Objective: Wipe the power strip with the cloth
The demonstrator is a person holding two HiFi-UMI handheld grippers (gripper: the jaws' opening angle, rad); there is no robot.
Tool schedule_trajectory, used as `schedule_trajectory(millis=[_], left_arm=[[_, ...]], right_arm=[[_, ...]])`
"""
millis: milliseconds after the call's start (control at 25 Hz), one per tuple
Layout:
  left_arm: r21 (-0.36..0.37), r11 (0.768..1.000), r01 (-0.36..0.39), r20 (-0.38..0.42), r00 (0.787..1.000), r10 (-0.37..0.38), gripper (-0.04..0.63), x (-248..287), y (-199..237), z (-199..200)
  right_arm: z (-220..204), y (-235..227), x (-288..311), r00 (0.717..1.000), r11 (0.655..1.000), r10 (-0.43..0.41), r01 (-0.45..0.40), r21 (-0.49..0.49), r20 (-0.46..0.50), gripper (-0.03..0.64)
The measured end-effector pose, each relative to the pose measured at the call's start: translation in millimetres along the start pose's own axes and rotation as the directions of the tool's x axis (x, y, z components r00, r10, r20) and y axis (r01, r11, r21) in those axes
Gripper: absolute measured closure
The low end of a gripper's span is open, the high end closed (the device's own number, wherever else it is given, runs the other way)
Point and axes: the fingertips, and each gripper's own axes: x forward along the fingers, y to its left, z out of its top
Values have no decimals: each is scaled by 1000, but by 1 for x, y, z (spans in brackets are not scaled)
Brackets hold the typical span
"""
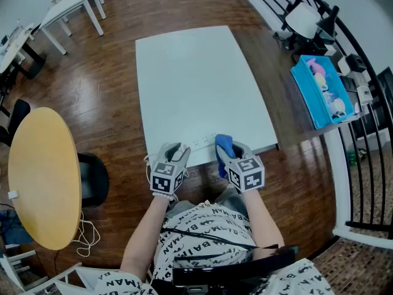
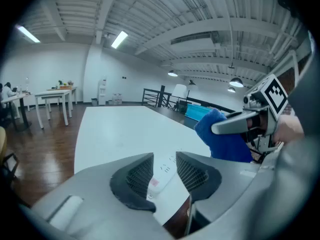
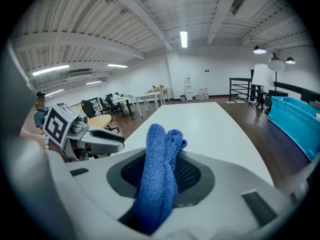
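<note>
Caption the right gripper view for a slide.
Right gripper clamps a blue cloth, white table ahead, left gripper alongside.

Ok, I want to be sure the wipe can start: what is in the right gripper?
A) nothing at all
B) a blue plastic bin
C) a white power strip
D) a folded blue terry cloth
D: the right gripper is shut on the folded blue terry cloth, which sticks up from between its jaws in the right gripper view.
</note>
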Motion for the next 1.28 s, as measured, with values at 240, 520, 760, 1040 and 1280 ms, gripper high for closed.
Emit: schedule_trajectory(millis=[240,520,760,1040,1280], left_arm=[[155,984,86,-128,990,-66,265,24,8,-34],[339,915,218,-276,953,-124,225,58,12,-62],[409,876,257,-340,933,-114,227,79,13,-74],[392,870,299,-364,919,-152,298,82,10,-84],[424,870,253,-269,952,-145,302,72,5,-66]], right_arm=[[-5,-4,-3,1000,1000,-25,25,15,-1,482],[-18,-7,-5,998,997,-51,52,58,-26,482],[-23,-15,-4,997,994,-73,76,82,-37,482],[-31,-27,-3,993,988,-100,107,109,-64,482],[-30,-31,3,993,989,-98,104,106,-59,482]])
